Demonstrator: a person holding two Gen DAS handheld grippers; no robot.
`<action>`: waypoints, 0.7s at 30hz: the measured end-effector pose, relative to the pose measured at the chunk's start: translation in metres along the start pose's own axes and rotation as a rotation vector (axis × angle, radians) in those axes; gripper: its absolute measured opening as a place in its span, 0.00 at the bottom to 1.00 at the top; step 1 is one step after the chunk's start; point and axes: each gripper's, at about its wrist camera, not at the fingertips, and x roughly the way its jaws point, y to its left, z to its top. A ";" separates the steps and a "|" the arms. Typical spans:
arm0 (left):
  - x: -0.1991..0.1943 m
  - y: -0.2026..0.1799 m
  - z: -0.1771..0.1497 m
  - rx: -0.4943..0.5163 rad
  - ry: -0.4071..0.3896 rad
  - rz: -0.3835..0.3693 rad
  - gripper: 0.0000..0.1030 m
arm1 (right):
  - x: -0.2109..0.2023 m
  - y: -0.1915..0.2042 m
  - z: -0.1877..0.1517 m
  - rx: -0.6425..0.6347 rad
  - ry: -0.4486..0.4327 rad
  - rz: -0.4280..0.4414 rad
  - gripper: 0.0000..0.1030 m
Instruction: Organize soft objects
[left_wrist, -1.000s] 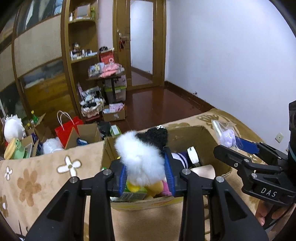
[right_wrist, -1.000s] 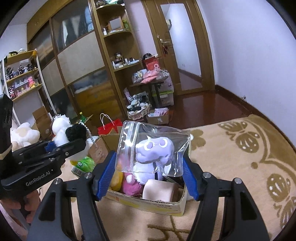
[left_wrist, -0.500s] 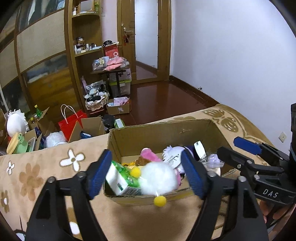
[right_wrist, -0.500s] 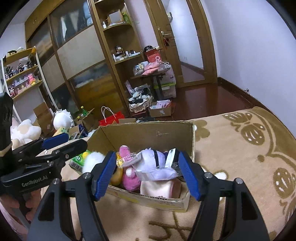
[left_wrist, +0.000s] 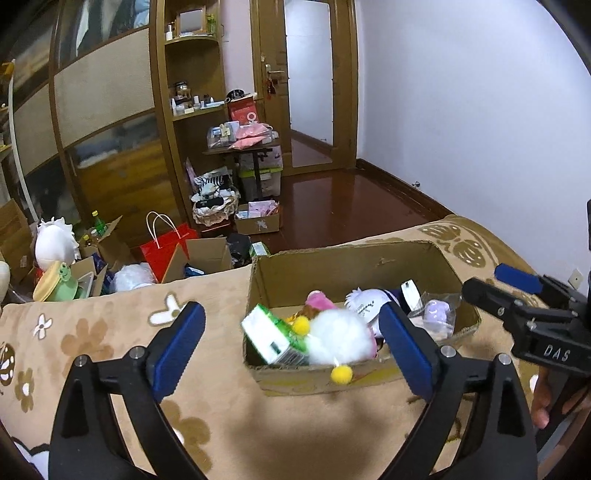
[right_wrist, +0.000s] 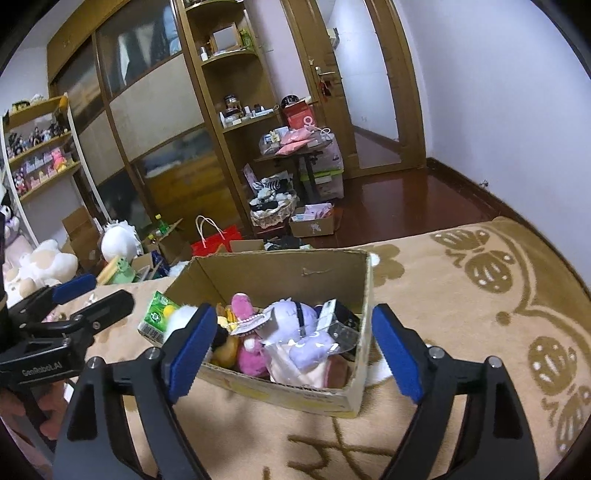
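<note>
Both drops had just happened. The left gripper (left_wrist: 291, 349) had been opening, its fingers now wide with nothing between them, and the white plush (left_wrist: 341, 341) it had carried lay at the box's (left_wrist: 354, 266) near edge. The right gripper (right_wrist: 293, 349) had also been spreading; its bagged purple toy (right_wrist: 310, 345) sat among the others inside. Both hands were free for whatever soft things remained.

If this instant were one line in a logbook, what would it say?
left gripper: open, just opened, nothing held | right gripper: open, just opened, nothing held | white plush and bagged purple toy: in cardboard box
</note>
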 end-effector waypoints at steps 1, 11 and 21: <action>-0.002 0.000 -0.002 -0.005 0.002 -0.004 0.92 | -0.004 0.001 0.000 -0.007 -0.004 -0.009 0.90; -0.040 0.001 -0.015 0.006 -0.017 0.037 0.92 | -0.034 0.013 -0.008 -0.025 -0.027 -0.025 1.00; -0.078 0.006 -0.021 0.003 -0.066 0.057 0.92 | -0.073 0.014 -0.009 -0.027 -0.075 -0.061 1.00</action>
